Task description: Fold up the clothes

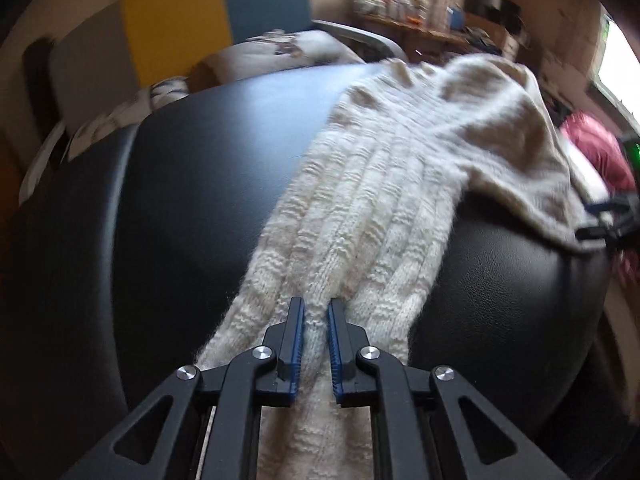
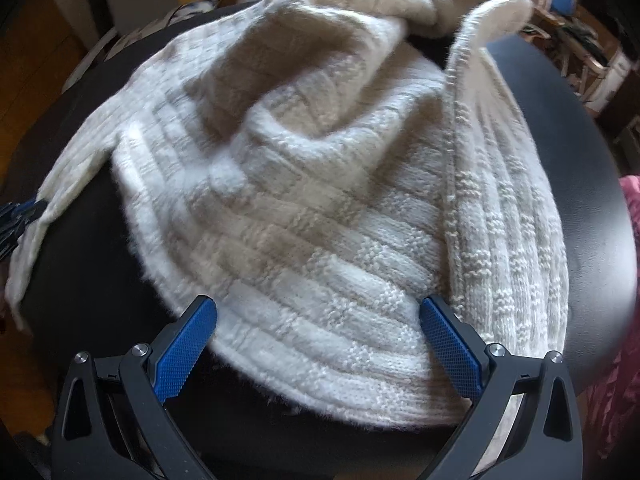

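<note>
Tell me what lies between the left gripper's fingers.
A bunched strip of the cream sweater, pinched by the left gripper, clear in the left wrist view.

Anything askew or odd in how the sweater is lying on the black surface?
Yes. The cream knit sweater lies bunched with raised folds rather than flat, and one sleeve trails away across the black surface. No damage shows.

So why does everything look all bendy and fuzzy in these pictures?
Left wrist view: the fisheye lens bulges the black table; the far room and the sweater's far end are blurred, while the left gripper looks sharp. Right wrist view: same bulge, dark corners, blurred upper folds, and the right gripper is crisp.
</note>
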Demonstrator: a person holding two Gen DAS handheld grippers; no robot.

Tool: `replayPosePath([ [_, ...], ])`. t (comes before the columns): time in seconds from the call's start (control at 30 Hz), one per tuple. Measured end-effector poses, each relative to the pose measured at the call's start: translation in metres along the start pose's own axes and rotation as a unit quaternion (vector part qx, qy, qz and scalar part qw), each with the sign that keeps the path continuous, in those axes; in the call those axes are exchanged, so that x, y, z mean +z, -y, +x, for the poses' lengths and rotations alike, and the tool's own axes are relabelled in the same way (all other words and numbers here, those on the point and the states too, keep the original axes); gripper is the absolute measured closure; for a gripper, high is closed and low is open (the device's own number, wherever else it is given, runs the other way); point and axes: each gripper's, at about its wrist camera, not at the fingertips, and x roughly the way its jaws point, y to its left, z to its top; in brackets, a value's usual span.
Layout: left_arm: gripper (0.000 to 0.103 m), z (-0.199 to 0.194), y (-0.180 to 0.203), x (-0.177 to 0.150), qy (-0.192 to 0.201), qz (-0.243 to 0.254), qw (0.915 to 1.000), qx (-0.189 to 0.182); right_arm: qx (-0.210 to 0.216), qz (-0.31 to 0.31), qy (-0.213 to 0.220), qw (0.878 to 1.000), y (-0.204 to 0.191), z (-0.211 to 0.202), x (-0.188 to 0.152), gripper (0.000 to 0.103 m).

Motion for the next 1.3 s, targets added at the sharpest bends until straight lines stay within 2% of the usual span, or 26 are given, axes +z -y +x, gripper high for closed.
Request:
replayPosePath([
  [0.1,0.093,-0.007,-0.010,-0.007,0.011,-0.033,0.9994,-0.003,0.044,-0.011,0.010,0.999,-0.009,-0.015,0.009,0.000],
  [0.2,0.093,-0.007,-0.009,-0.006,0.017,-0.056,0.9982,-0.008,0.080,-0.030,0.043,0.995,-0.021,-0.035,0.035,0.000],
  [0.27,0.093,-0.007,-0.008,-0.005,0.017,-0.071,0.9973,-0.010,0.121,-0.052,0.062,0.989,-0.022,-0.044,0.057,0.000],
  [0.4,0.093,-0.008,-0.009,-0.008,0.026,-0.099,0.9946,-0.018,0.155,-0.090,0.065,0.982,-0.062,-0.032,0.097,0.000],
  [0.47,0.092,-0.006,-0.009,-0.010,0.029,-0.102,0.9942,-0.017,0.137,-0.086,0.043,0.986,-0.075,0.004,0.118,0.000],
  [0.6,0.092,-0.003,-0.001,-0.008,0.029,-0.065,0.9974,0.005,0.058,-0.052,0.002,0.997,-0.091,0.074,0.152,0.007],
  [0.63,0.092,-0.001,0.002,-0.005,0.028,-0.056,0.9980,0.014,0.040,-0.039,0.003,0.998,-0.089,0.085,0.156,0.006],
  [0.7,0.092,0.006,0.004,0.005,0.022,-0.043,0.9985,0.026,0.009,-0.034,0.036,0.999,-0.090,0.091,0.163,0.005],
  [0.77,0.092,0.015,0.005,0.020,0.016,-0.036,0.9987,0.034,-0.005,-0.019,0.044,0.999,-0.089,0.095,0.168,0.004],
  [0.87,0.092,0.027,-0.004,0.045,0.015,-0.047,0.9988,0.003,-0.015,0.026,0.061,0.998,-0.076,0.099,0.180,0.003],
  [1.0,0.088,0.014,-0.028,0.056,0.021,-0.086,0.9951,-0.046,-0.013,0.035,0.055,0.998,-0.063,0.105,0.191,0.001],
  [1.07,0.085,-0.003,-0.046,0.048,0.022,-0.106,0.9926,-0.055,-0.009,0.027,0.049,0.998,-0.060,0.107,0.194,0.000],
  [1.13,0.082,-0.025,-0.068,0.030,0.024,-0.116,0.9918,-0.047,-0.013,0.015,0.049,0.999,-0.060,0.105,0.195,0.000],
  [1.3,0.076,-0.059,-0.097,-0.023,0.013,-0.112,0.9927,-0.041,-0.014,-0.006,0.056,0.998,-0.058,0.105,0.192,0.000],
])
